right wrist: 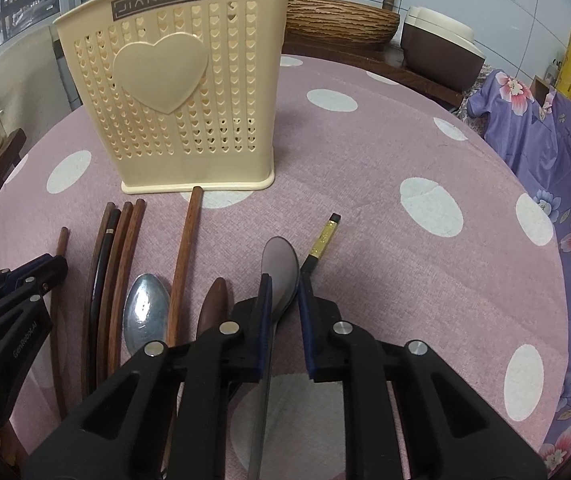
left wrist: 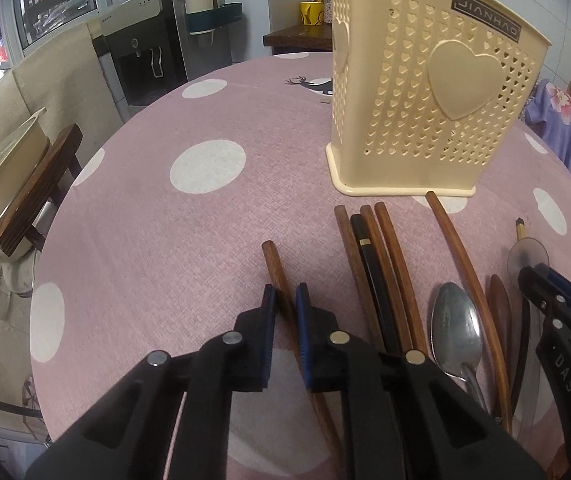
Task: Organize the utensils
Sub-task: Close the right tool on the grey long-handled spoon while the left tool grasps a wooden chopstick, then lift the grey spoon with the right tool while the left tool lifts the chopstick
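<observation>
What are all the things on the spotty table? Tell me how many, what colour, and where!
Holder: 1, cream with heart holes, upright at the back, nothing seen inside.
Wooden chopsticks: 5, brown, lying in front of the holder.
Black chopsticks: 2, one among the brown ones, one with a gold band off to the right.
Metal spoons: 2, silver, one lying bowl-up, one between the right fingers.
Wooden spoon: 1, dark brown, between the metal spoons.
Tablecloth: 1, pink with white dots.
Left gripper: black, blue-padded fingers around the leftmost brown chopstick.
Right gripper: black, fingers astride a spoon.
</observation>
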`<state>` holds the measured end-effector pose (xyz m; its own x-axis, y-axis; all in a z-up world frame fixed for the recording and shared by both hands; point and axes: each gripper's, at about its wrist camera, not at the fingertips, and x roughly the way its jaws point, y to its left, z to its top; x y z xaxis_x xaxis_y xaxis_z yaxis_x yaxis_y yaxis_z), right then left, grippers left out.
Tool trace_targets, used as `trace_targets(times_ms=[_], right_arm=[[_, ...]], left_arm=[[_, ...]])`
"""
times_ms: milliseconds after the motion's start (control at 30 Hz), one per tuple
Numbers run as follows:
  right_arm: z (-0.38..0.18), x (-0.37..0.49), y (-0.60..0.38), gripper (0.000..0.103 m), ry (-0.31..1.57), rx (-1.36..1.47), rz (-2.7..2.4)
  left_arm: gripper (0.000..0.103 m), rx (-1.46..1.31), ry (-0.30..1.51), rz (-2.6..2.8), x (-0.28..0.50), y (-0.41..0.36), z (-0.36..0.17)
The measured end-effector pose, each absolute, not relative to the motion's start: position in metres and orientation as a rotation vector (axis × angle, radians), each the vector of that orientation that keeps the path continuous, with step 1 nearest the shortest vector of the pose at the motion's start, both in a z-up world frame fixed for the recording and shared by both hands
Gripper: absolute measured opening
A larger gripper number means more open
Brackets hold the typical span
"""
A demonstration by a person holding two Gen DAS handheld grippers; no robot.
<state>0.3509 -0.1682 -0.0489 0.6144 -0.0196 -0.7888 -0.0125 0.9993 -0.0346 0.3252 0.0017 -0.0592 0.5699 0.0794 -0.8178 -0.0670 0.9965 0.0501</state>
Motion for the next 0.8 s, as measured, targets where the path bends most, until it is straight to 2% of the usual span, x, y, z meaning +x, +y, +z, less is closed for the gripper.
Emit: trace_targets(times_ms=[567,800], right_arm=[[-0.033,0.341,-0.18,0.011,0.828,0.094,0.144],[-0.014,0.328,-0.187,0.011,0.754,0.123,0.197]], left_arm=[[0.009,-0.063,0.96,0.046,0.335,0.015,-0.059],[0.009,-0.084,0.892,0.035,0.329,0.022,-0.037]])
